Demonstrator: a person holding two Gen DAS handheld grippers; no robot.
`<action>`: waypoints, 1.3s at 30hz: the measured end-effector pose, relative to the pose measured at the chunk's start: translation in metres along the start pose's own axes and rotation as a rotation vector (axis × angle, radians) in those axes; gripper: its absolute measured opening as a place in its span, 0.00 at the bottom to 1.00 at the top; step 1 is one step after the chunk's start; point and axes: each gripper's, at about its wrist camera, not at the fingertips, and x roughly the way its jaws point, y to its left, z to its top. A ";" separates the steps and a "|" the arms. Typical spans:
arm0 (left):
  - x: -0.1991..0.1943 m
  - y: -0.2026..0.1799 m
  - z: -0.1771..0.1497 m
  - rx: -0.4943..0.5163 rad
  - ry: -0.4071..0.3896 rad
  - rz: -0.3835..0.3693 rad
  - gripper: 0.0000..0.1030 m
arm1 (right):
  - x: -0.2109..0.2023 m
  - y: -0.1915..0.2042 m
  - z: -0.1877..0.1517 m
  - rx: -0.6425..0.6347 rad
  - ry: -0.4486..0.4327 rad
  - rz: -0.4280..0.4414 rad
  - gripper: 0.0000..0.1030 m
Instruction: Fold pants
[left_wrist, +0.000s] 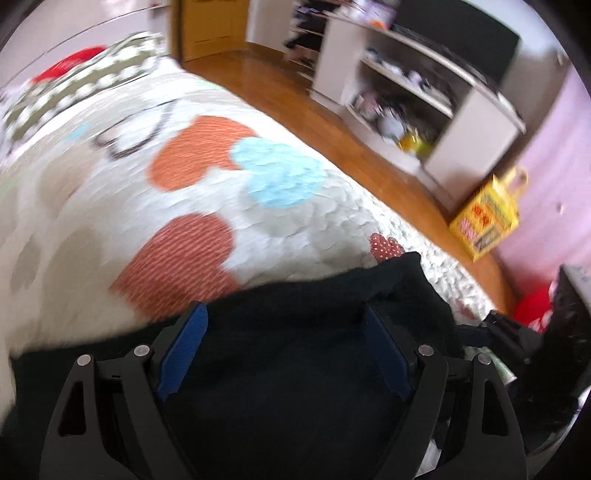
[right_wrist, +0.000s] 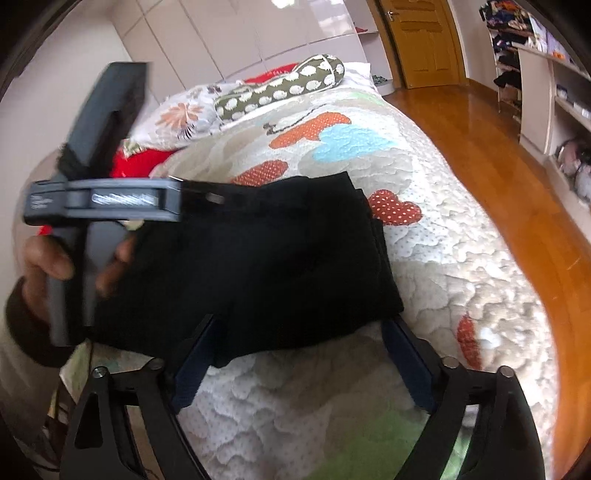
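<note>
The black pants (right_wrist: 258, 258) lie folded in a compact stack on the quilted bedspread (right_wrist: 443, 258). They also fill the lower part of the left wrist view (left_wrist: 288, 362). My left gripper (left_wrist: 284, 317) is open, its blue pads spread wide just above the pants, holding nothing. My right gripper (right_wrist: 299, 328) is open at the near edge of the stack, jaws spread to either side of the fabric's edge, not closed on it. The left gripper's body and the hand holding it (right_wrist: 85, 206) show at the left of the right wrist view.
The bed carries a patterned quilt with orange and blue shapes (left_wrist: 236, 158), a dotted bolster pillow (right_wrist: 280, 88) and red cloth (right_wrist: 140, 162). Wooden floor (right_wrist: 498, 155) runs along the right. A shelf unit (left_wrist: 424, 92) and a yellow bag (left_wrist: 484, 218) stand beyond.
</note>
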 end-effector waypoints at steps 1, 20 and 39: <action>0.008 -0.003 0.004 0.021 0.012 0.011 0.83 | 0.001 -0.002 0.001 0.007 -0.010 0.011 0.90; -0.088 0.061 -0.010 -0.208 -0.172 0.054 0.83 | -0.025 0.053 0.052 -0.092 -0.107 0.060 0.22; -0.161 0.148 -0.169 -0.668 -0.186 0.148 0.84 | 0.028 0.155 0.053 -0.285 0.049 0.259 0.71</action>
